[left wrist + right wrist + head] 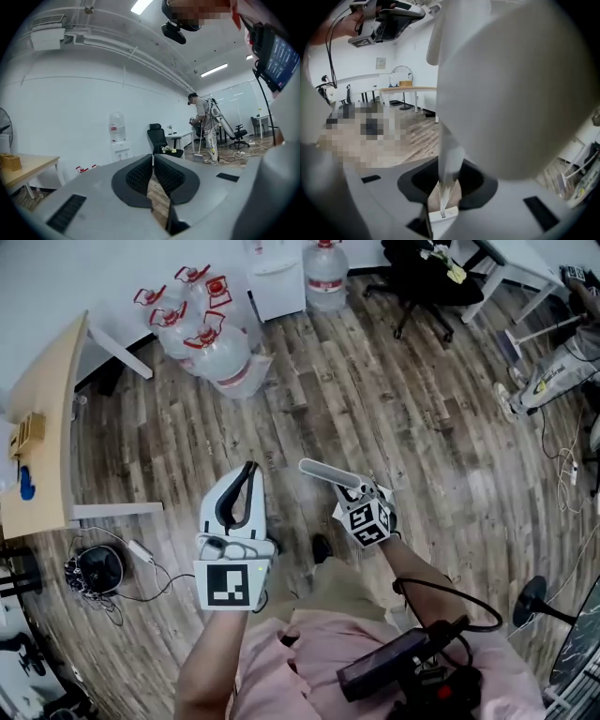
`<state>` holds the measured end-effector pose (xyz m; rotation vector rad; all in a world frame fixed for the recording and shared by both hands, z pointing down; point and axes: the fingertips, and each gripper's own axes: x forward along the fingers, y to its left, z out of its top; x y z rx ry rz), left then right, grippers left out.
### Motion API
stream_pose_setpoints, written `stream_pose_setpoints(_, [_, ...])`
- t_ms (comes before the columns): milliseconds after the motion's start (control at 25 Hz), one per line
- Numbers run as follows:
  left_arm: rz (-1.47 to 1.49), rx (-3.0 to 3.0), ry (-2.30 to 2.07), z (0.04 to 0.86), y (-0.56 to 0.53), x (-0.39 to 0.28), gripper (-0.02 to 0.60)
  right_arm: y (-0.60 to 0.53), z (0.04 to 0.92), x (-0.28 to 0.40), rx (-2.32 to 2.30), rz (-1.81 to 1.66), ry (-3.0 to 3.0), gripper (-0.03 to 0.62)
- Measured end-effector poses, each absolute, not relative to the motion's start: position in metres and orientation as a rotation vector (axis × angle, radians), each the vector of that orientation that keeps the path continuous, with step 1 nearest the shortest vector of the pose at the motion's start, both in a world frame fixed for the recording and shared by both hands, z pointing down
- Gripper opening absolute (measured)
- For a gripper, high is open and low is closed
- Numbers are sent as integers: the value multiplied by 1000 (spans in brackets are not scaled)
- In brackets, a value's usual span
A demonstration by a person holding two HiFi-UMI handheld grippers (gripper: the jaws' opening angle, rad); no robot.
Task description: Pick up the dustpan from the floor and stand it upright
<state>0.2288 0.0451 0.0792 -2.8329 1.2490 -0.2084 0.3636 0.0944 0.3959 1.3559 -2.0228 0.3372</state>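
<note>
The dustpan [323, 472] is a pale grey-white thing held off the wooden floor, in front of my right hand. In the right gripper view its broad pan [511, 84] fills the upper right, and its thin handle [450, 159] runs down between the jaws. My right gripper [349, 491] is shut on that handle, seen close up in its own view [445, 187]. My left gripper [246, 474] hangs to the left of the dustpan, apart from it. Its jaws are shut tip to tip with nothing between them [153, 158].
Several water jugs [202, 334] lie at the back left beside a water dispenser [277, 277]. A black office chair [422, 282] stands at the back. A wooden table [42, 427] is on the left, with cables and a round device [98, 568] below it. Another person [553, 371] stands far right.
</note>
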Motion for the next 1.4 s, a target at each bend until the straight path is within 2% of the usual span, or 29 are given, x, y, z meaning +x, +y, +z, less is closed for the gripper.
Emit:
stream_pose_setpoints(280, [-193, -2862, 1188, 65, 68, 249, 17, 119, 396, 393, 1464, 484, -1974, 169])
stream_pose_setpoints(1120, [-107, -2961, 805, 34, 104, 240, 17, 211, 362, 456, 1976, 738, -1631, 210])
stream_pose_setpoints(1400, [20, -2913, 771, -10, 125, 245, 15, 260, 274, 465, 2222, 621, -1576, 216])
